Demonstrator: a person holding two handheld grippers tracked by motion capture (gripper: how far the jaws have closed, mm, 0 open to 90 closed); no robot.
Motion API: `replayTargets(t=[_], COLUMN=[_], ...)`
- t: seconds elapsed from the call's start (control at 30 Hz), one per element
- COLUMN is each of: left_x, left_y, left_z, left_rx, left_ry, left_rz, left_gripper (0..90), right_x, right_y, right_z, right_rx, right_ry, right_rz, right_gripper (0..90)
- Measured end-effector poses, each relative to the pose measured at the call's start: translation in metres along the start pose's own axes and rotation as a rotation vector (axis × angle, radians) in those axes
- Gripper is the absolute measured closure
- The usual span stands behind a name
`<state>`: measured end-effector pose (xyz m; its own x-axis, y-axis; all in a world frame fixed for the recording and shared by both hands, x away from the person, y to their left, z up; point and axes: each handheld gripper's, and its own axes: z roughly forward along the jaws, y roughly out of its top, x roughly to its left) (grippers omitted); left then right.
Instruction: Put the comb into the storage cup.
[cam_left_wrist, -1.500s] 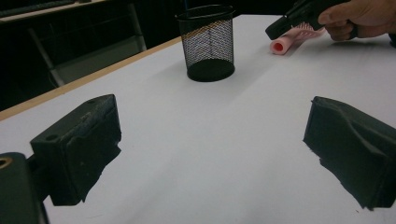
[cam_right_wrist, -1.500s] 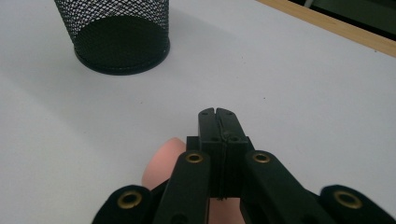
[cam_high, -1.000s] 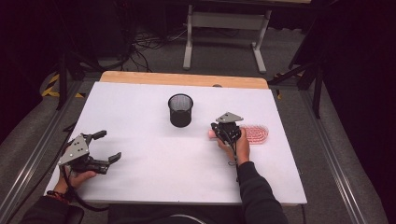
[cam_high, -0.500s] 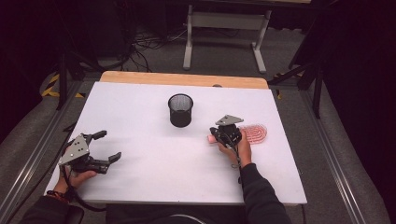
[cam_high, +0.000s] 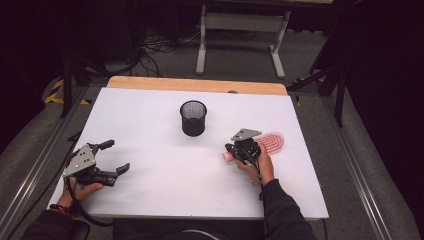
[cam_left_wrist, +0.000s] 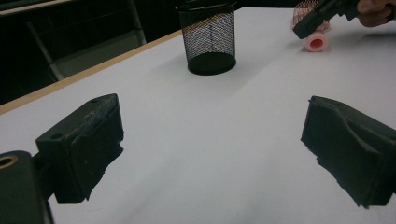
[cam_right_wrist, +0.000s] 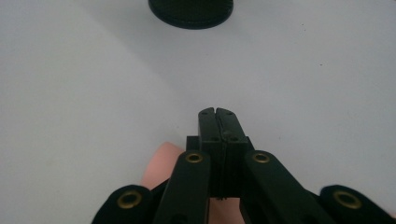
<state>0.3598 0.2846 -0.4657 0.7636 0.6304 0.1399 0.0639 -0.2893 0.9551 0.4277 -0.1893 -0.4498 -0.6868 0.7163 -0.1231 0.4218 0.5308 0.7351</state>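
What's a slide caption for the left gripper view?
Left gripper, jaws wide open above the white table, facing a mesh cup and a pink brush under the right gripper.

The right gripper (cam_high: 234, 150) has slid a little toward the person, along the pink brush (cam_high: 270, 142). It now sits over the brush's handle end, with more of the brush head showing.
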Motion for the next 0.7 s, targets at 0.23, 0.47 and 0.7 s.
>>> replayTargets(t=[0.23,0.47,0.7], left_x=[0.0,0.0,0.0], left_y=[0.0,0.0,-0.001], left_z=[0.0,0.001,0.002], left_rx=[0.004,0.011,0.027], left_ry=[0.001,-0.001,-0.002], left_rz=[-0.003,-0.006,-0.003], left_gripper=[6.5,6.5,6.5], right_x=[0.005,0.009,0.01], right_y=[-0.005,-0.011,-0.017], right_z=[-0.009,-0.02,-0.03], right_rx=[0.021,0.051,0.081], right_ry=[0.031,0.064,0.096], right_rz=[-0.035,-0.066,-0.088], right_gripper=[90.0,90.0,90.0])
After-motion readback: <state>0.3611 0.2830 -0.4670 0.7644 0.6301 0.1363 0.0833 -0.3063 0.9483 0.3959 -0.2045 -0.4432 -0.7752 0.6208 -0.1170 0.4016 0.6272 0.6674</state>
